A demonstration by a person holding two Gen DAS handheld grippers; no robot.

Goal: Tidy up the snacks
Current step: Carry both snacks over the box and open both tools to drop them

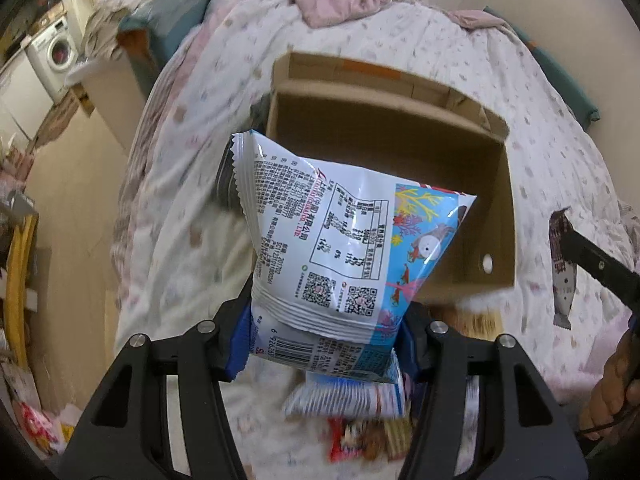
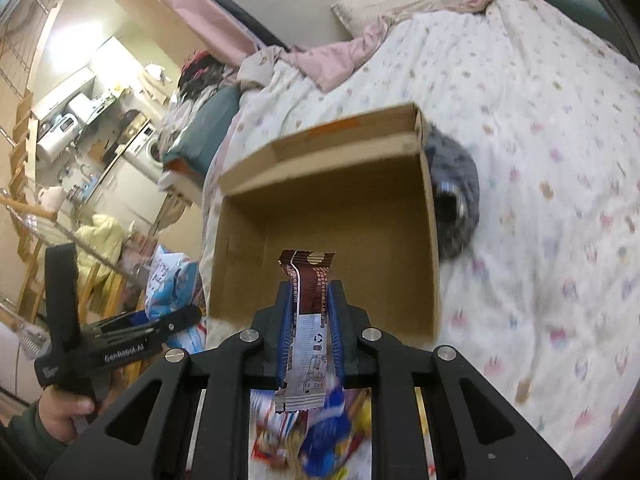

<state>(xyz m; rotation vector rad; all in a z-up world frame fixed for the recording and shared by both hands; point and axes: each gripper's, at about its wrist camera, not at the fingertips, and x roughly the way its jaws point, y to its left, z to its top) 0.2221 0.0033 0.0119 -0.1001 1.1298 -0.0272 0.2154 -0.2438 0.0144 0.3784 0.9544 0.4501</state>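
- Left wrist view: my left gripper (image 1: 320,332) is clamped on a snack bag (image 1: 344,248), white with a blue printed side. The blue pads press its lower sealed end from both sides, and the bag stands up and away from the jaws.
- The bag hangs in front of an open cardboard box (image 1: 472,168), which sits on a bed with a patterned quilt (image 1: 500,68). The box interior that shows is bare cardboard.
- Below the jaws, a blurred pile of snack packets (image 1: 360,412) lies on the quilt.
- At the right edge of this view, my right hand (image 1: 612,392) and the other tool's finger appear, carrying a slim brown bar (image 1: 562,268).
- Right wrist view: my right gripper (image 2: 310,320) is closed tight on that brown bar (image 2: 308,308), holding it about mid-length. The brown end points up toward the box (image 2: 320,216); the silver end hangs below the pads.
- My left hand (image 2: 66,412) and left tool show at lower left, with the blue-and-white bag (image 2: 172,284) in its jaws, beside the box's left wall.
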